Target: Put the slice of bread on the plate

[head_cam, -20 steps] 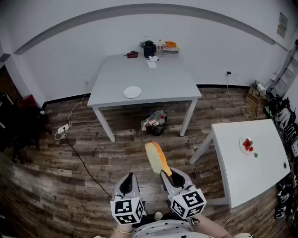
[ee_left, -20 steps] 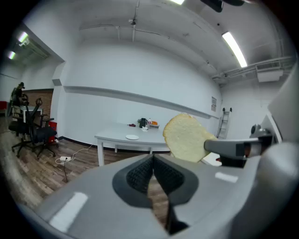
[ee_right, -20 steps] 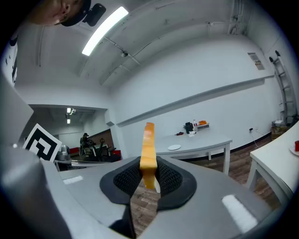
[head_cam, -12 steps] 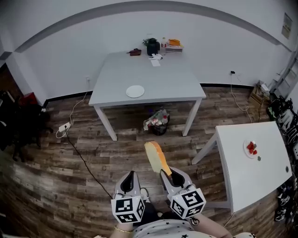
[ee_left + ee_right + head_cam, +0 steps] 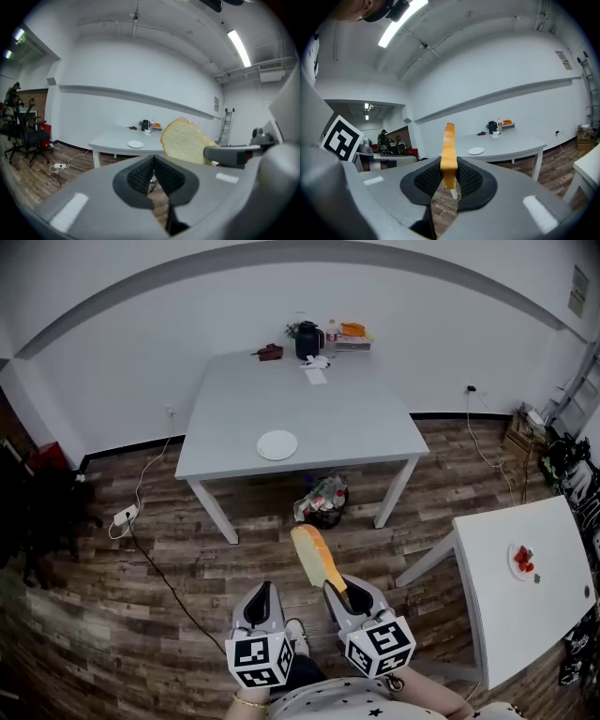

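My right gripper [image 5: 336,591] [image 5: 447,178] is shut on a slice of bread [image 5: 317,555] [image 5: 448,150], which stands on edge between the pads and sticks up and forward over the wooden floor. From the left gripper view the same slice of bread [image 5: 185,141] shows flat-on at the right. Beside it, my left gripper [image 5: 260,599] [image 5: 153,176] is shut with nothing in it. A small white plate [image 5: 277,444] [image 5: 135,144] [image 5: 476,151] lies on the grey table [image 5: 225,442] ahead, near its front edge, well beyond both grippers.
At the table's far edge stand a black kettle [image 5: 307,339], a bottle and small items. A bag of rubbish [image 5: 323,500] sits under the table. A white table [image 5: 534,606] with red food on a plate [image 5: 523,560] is at the right. A cable with a power strip [image 5: 124,516] crosses the floor at left.
The grey table and plate have come nearer and lower in the head view. Both grippers keep their places relative to the camera, the bread still held.
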Tool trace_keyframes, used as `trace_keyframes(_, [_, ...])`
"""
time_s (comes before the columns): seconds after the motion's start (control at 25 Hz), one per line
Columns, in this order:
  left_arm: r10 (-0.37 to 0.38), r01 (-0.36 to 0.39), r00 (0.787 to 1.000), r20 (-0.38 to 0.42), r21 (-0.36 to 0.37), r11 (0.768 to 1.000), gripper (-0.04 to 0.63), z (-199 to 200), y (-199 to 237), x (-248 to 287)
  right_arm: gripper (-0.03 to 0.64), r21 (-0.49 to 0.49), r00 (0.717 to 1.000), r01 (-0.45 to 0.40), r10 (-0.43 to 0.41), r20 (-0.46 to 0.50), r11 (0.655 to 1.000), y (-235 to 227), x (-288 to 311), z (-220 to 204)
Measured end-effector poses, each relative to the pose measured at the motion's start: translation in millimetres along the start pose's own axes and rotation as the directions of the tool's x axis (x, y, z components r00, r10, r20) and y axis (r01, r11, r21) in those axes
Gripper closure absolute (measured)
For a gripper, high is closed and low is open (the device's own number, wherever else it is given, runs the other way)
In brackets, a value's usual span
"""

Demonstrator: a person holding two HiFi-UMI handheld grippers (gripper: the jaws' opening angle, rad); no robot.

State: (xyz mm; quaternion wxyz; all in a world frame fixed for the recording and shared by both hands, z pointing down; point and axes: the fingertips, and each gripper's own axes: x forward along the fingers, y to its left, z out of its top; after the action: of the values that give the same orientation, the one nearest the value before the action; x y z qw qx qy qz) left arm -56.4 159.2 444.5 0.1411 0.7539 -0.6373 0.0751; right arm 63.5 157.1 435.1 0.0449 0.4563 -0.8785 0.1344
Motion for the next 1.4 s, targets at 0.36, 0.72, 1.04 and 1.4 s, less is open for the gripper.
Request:
trace_keyframes(0.36, [-0.02, 0.02, 1.0, -0.007, 0.02, 1.0, 0.588, 39, 54, 82, 0.532, -0.01, 1.0, 0.014, -0.014, -0.01, 1.0, -15, 106, 34])
trace_keyframes(0.72, [-0.043, 0.043, 0.999, -0.01, 0.033, 0.999, 0.588, 61, 103, 154, 0.532, 0.005, 0.999, 0.03, -0.03, -0.013, 1.0, -26, 194, 47])
trace_keyframes(1.04, [-0.055, 0.056, 0.998, -0.034, 0.018, 0.998, 0.588, 61, 124, 198, 0.532, 0.02, 0.998, 0.044, -0.043, -0.044, 0.999, -39, 235, 48])
trace_keyframes(1.4, [-0.042, 0.042, 0.998, -0.05, 0.001, 0.999, 0.588, 65, 137, 255, 0.532, 0.053, 0.996, 0.043, -0.039, -0.084, 0.998, -78, 290, 51])
